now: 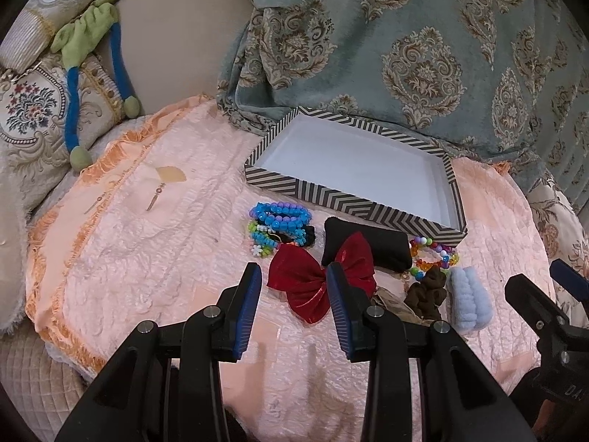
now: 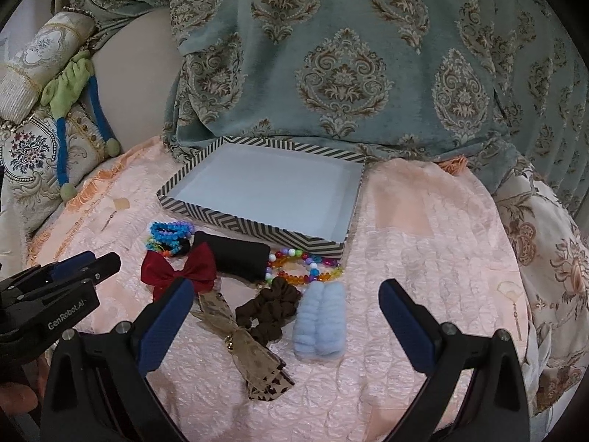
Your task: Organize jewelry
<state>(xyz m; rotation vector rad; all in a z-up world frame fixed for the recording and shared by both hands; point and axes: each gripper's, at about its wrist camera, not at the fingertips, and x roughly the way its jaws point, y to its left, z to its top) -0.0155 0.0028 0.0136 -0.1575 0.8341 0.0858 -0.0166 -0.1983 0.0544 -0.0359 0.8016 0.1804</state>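
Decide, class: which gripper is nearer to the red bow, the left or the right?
Left. The left gripper hangs open right at the red bow, its fingers either side of it. The right gripper is open over the brown scrunchie, off to the bow's right.

Surface: a peach-pink quilted cloth (image 2: pixel 423 221) with an orange fringe along its left edge covers the seat.
Backdrop: a teal damask throw (image 2: pixel 368 55), patterned with gold-brown medallions, drapes down behind and meets the far edge of the pink cloth.
Left side: an ornate cream cushion (image 1: pixel 33 110) with a floral embroidered panel leans there, and a striped bolster (image 1: pixel 48 11) sits above it.
On the cushion: a green and blue plush toy (image 1: pixel 92 37) hangs with long limbs trailing down.
Behind the toy: plain beige upholstery (image 1: pixel 176 44), smooth and unpatterned.
Right side: cream floral fabric (image 2: pixel 545 243) runs beside the pink cloth.
Light: soft, even, indoor.
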